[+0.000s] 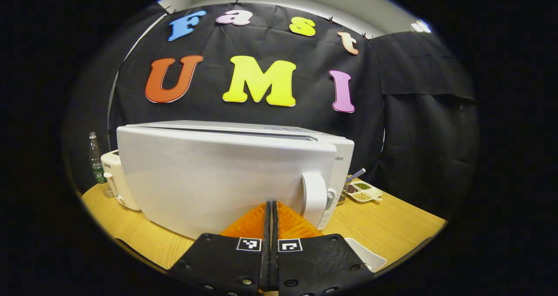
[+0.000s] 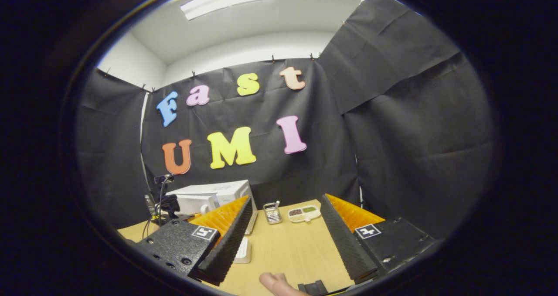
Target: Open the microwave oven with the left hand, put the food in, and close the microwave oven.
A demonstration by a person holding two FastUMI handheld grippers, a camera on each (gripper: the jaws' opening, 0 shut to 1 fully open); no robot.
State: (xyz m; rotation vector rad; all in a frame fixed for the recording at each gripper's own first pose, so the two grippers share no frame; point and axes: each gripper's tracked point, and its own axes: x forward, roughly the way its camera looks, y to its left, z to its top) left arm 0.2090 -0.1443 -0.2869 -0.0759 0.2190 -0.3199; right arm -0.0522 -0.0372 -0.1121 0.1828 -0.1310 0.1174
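Left gripper point(image 1: 270, 209): fingers pressed together, nothing between, tips just before the door of the microwave oven point(image 1: 226, 174), beside its handle point(image 1: 314, 193). Microwave oven: white, door closed, on wooden table point(image 1: 392, 230). Right gripper point(image 2: 285, 230): fingers spread wide, empty, above the table. Divided snack dish point(image 1: 364, 191) right of the oven. Toaster point(image 1: 115, 178) and bottle point(image 1: 96, 163) to its left. White tray point(image 1: 366, 254) at table edge; contents not discernible.

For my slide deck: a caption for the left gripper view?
Left gripper shut, fingertips near the closed microwave door's handle.
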